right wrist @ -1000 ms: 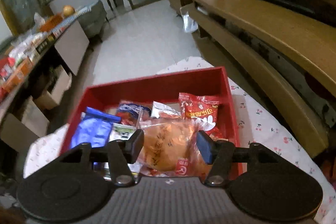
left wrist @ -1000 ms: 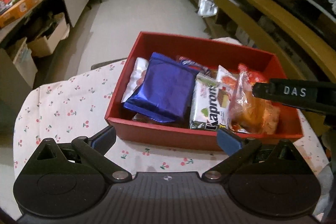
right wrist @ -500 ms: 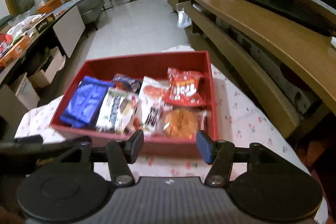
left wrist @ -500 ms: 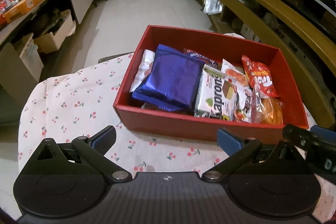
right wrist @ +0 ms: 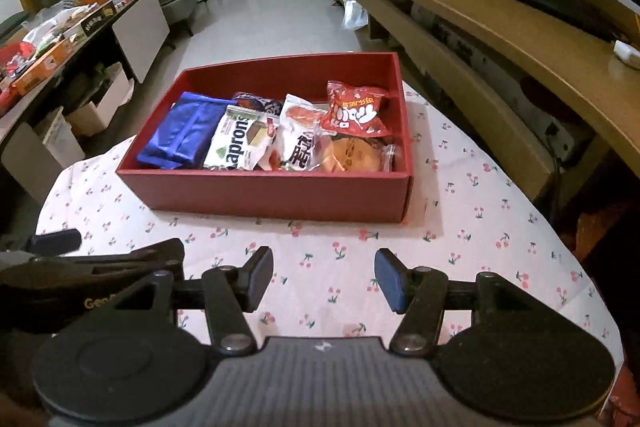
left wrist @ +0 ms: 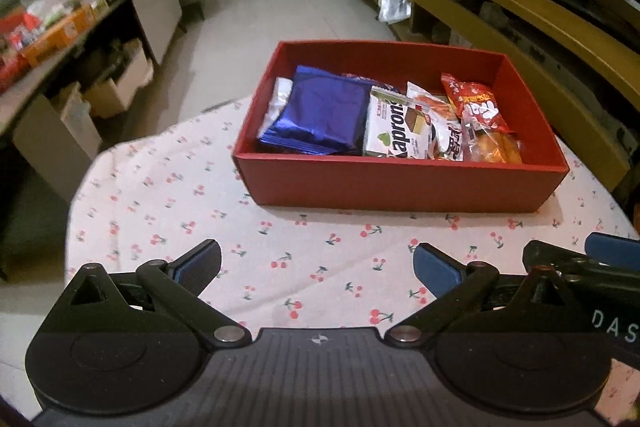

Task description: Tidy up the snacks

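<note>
A red box [left wrist: 400, 183] [right wrist: 280, 193] stands on the cherry-print tablecloth [left wrist: 280, 259] [right wrist: 460, 227]. It holds a blue foil pack [left wrist: 324, 115] [right wrist: 180, 131], a white Kaprons wafer pack [left wrist: 394, 131] [right wrist: 238, 143], a red snack bag [left wrist: 476, 103] [right wrist: 356, 109] and a clear-wrapped orange pastry [left wrist: 494, 147] [right wrist: 352, 155]. My left gripper [left wrist: 316, 269] is open and empty, well in front of the box. My right gripper [right wrist: 324, 277] is open and empty too. It also shows in the left wrist view [left wrist: 592, 267], at the right edge.
A long wooden shelf unit [right wrist: 520, 39] runs along the right. A counter [left wrist: 60, 27] with boxes and packets stands at the left, with cardboard boxes [left wrist: 116, 83] under it. Tiled floor [left wrist: 260, 7] lies beyond the table.
My right gripper let go of the orange pastry in the box and pulled back. Both grippers have drawn away from the box toward the table's near edge.
</note>
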Available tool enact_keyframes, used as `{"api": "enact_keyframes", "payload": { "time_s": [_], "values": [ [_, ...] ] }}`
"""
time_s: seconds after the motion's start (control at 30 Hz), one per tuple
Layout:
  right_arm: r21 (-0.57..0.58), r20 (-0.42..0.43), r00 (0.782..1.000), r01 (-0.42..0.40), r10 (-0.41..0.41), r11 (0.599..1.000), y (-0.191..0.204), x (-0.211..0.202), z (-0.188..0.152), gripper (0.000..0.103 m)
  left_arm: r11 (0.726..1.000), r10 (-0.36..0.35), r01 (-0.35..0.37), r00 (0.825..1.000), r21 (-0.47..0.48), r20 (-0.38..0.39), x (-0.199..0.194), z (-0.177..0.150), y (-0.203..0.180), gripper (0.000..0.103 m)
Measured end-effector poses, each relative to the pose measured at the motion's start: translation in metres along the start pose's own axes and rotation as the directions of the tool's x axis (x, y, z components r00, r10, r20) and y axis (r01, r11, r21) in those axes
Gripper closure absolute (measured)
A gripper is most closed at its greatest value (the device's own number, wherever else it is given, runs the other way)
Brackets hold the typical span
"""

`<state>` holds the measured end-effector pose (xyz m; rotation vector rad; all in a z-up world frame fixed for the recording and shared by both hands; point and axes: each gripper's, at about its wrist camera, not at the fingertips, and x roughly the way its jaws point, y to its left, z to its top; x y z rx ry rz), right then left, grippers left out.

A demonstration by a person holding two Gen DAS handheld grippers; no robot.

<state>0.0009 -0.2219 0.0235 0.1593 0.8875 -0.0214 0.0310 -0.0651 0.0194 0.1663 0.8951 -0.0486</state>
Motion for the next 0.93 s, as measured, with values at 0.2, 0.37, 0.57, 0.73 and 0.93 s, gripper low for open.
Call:
{"api": "enact_keyframes", "payload": {
  "time_s": [0.2,0.37,0.57,0.73,0.93],
  "values": [
    [0.006,0.007,1.0,-0.018,0.018,1.0,0.0019,-0.0071,-0.0065,0.047,1.0,0.0,0.0,1.0,0.009,0.028,-0.0065,-0.0055,0.0023,0.002],
    [0.007,0.0,1.0,-0.021,0.021,1.0,0.0028,-0.0058,-0.0076,0.047,1.0,-0.004,0.004,1.0,0.003,0.019,-0.0041,-0.0065,0.0038,0.002],
    [0.009,-0.002,1.0,-0.024,0.024,1.0,0.0024,-0.005,-0.0082,0.047,1.0,-0.009,0.009,1.0,0.001,0.026,-0.0039,-0.0078,0.0045,0.002],
    [0.01,-0.004,1.0,-0.03,0.03,1.0,0.0024,-0.0042,-0.0085,0.047,1.0,-0.011,0.011,1.0,-0.008,0.017,-0.0027,-0.0084,0.0066,0.0],
    [0.008,-0.005,0.999,-0.033,0.033,0.999,0.003,-0.005,-0.0086,0.047,1.0,-0.006,0.006,1.0,-0.006,0.019,-0.0037,-0.0085,0.0065,0.0]
  ]
}}
